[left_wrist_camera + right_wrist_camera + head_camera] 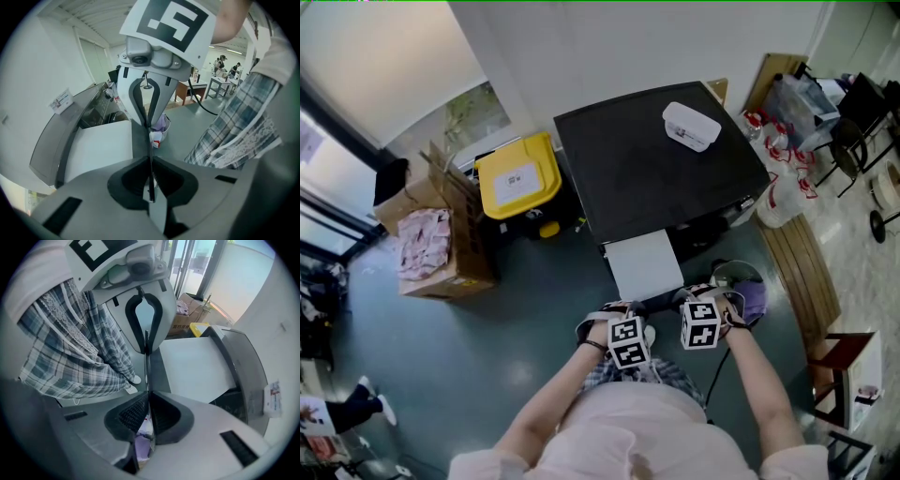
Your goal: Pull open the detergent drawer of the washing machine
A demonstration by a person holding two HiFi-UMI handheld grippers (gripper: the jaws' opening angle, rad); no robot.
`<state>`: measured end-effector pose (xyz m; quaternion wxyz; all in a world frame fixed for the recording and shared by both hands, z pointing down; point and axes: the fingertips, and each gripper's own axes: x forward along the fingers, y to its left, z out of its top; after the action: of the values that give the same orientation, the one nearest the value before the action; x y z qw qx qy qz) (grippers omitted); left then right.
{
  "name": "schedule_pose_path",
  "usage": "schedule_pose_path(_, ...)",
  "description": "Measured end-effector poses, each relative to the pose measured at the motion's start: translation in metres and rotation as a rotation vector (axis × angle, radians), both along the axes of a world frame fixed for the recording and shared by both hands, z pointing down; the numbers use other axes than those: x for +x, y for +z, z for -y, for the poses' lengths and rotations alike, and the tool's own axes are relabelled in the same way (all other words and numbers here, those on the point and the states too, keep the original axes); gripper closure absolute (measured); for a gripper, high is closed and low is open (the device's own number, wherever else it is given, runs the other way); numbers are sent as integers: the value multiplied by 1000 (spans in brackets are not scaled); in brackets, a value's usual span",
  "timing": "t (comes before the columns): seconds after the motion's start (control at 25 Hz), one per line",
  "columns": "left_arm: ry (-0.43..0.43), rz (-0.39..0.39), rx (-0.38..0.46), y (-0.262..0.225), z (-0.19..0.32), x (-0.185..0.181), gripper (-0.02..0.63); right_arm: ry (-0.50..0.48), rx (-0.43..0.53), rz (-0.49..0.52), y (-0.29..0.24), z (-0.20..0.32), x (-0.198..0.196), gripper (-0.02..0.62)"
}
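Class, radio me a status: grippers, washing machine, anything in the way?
Both shut, empty: left gripper, right gripper. Ahead, washing machine, white panel jutting from its front. Nothing in between.

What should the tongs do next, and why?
Probably open the tongs of the left gripper first. Both it and the right gripper are shut and empty, hanging just before the washing machine, and shut tongs could not take hold of the white panel jutting from its front.

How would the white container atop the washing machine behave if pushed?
The white container looks like rigid plastic, probably light. On the washing machine, whose top is smooth and flat, it would likely slide rather than tip, being low and wide.
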<state>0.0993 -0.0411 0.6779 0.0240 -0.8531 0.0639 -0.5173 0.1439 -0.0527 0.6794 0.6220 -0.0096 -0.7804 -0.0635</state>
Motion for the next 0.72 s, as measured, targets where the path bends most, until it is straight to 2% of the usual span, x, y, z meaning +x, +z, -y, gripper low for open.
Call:
schedule_pose_path(0.44,23,-9,-21,2,-9,2,555,3,-16,-2,2,-9,2,549)
schedule_pose_path(0.72,26,-13,-25,3,-10,1,554,51,-24,30,3,-6,4,541)
